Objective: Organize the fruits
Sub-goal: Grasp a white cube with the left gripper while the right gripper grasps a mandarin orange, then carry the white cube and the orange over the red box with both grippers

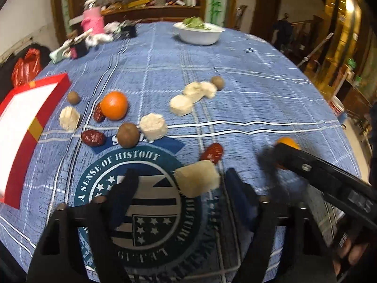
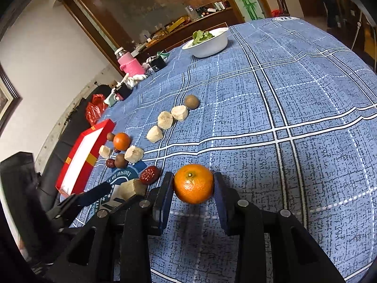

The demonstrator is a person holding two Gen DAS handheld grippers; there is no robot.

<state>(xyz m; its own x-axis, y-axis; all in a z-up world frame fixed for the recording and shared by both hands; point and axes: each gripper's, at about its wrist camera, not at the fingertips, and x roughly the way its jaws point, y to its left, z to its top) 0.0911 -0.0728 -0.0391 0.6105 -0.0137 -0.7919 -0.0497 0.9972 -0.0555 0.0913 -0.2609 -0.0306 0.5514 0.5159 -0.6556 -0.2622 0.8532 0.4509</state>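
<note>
My right gripper [image 2: 193, 189] is shut on an orange [image 2: 193, 183], held just above the blue cloth; its orange also shows in the left wrist view [image 1: 288, 143] behind the right gripper's arm. My left gripper [image 1: 180, 188] is open, with a pale sugarcane chunk [image 1: 197, 178] between its fingers, close to the right one. A second orange [image 1: 114, 105], red dates [image 1: 93, 138], brown round fruits [image 1: 128, 135] and more pale chunks [image 1: 153, 126] lie scattered beyond. A red date [image 1: 212, 152] lies just past the chunk.
A red box [image 1: 28, 122] with a white inside lies at the table's left edge. A white bowl of greens [image 1: 199, 33] stands at the far side. A pink bottle [image 1: 92, 20] and clutter sit at the far left. The table edge curves away on the right.
</note>
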